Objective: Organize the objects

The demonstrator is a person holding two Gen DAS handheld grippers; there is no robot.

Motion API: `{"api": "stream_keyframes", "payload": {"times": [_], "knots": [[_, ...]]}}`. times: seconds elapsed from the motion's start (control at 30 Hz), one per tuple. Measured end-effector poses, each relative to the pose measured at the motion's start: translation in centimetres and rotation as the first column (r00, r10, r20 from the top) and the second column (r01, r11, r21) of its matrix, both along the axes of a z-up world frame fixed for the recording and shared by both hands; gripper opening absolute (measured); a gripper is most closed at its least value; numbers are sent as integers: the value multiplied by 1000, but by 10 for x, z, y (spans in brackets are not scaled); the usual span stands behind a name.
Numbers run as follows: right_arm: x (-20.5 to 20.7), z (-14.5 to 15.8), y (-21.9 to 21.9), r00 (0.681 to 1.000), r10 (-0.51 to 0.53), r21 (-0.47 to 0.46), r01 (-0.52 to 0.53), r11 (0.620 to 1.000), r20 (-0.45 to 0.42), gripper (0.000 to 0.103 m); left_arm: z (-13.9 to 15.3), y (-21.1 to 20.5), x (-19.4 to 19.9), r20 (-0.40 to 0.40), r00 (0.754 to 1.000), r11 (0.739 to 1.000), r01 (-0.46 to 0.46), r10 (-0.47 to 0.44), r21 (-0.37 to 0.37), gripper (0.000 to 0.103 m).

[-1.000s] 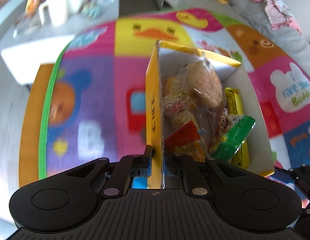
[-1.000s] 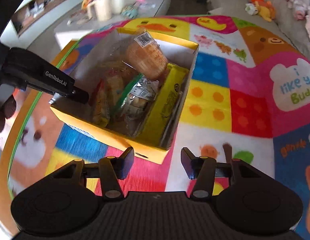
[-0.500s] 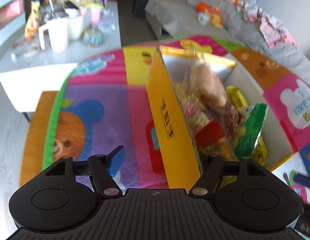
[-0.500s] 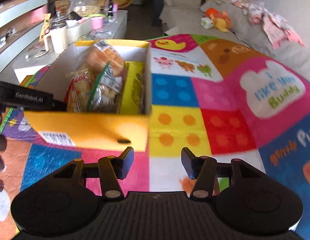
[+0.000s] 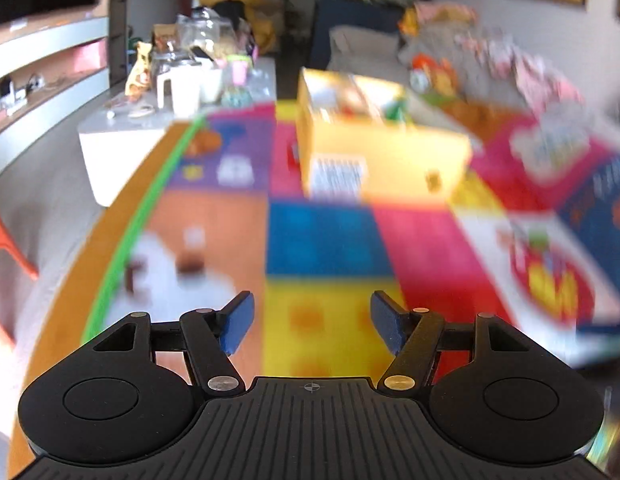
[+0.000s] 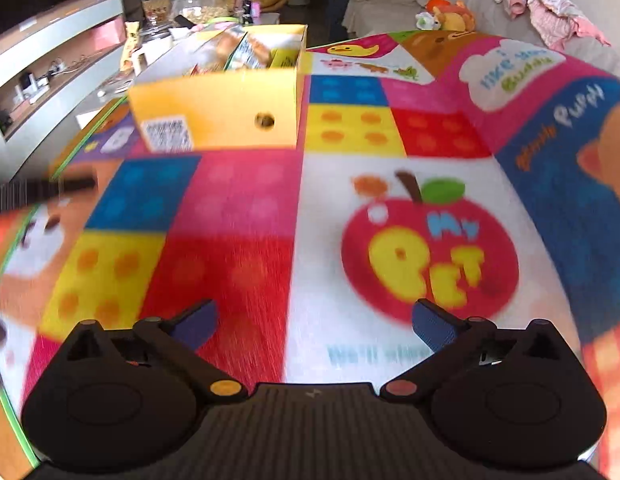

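Left wrist view: in the foreground the left claw (image 5: 310, 322) stands spread with nothing between its blue pads, poised over the yellow and blue squares of a bright patchwork play mat (image 5: 325, 240) on the floor. In the right wrist view the right claw (image 6: 313, 328) is opening wide, also empty, above the mat's red apple picture (image 6: 429, 256). Farther out, well apart from both claws, the yellow cardboard box (image 6: 222, 116) sits on the mat with its top open, a printed label and a small round hole on its near wall, and packets of snacks (image 6: 246, 50) heaped inside up to the rim; the left view shows the same box blurred by motion. Beyond it a low white desk (image 5: 122, 128) carries mugs, jars and other clutter, and a grey sofa (image 6: 449, 4) strewn with soft toys and clothes closes the room. The box looks light but thin-walled, so its sides would likely bow under a hard pinch; a hold on the top edge of a wall near a corner, where the card is stiffest, appears the safest, ideally one claw on each of two opposite walls. The crinkly wrapped packets are probably slippery and crushable, best taken by a sealed end rather than across the contents.
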State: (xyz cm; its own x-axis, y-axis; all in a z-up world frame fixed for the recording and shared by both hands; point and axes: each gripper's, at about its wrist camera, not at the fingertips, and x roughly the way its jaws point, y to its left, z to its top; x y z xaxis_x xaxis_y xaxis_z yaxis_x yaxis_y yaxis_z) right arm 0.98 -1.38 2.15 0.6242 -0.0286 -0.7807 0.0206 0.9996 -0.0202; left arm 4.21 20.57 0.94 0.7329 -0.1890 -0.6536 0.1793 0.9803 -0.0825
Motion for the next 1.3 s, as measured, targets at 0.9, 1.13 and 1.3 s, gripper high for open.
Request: {"api": "stream_keyframes", "payload": {"times": [0.9,1.13,1.3], "knots": [[-15,-20,6,978,0,14,-3,1000,207,103,-24,-12,-34,135,989,996,44,-54,78,63],[-14,-21,15,977,23,0,-24,1000,210,103,-25,-13,-34,137,990,996,30,-41,86,64],[-15,-21,11,977,20,22,-25,999,213,103,-25,-12,-34,136,990,997,30,-40,74,63]]}}
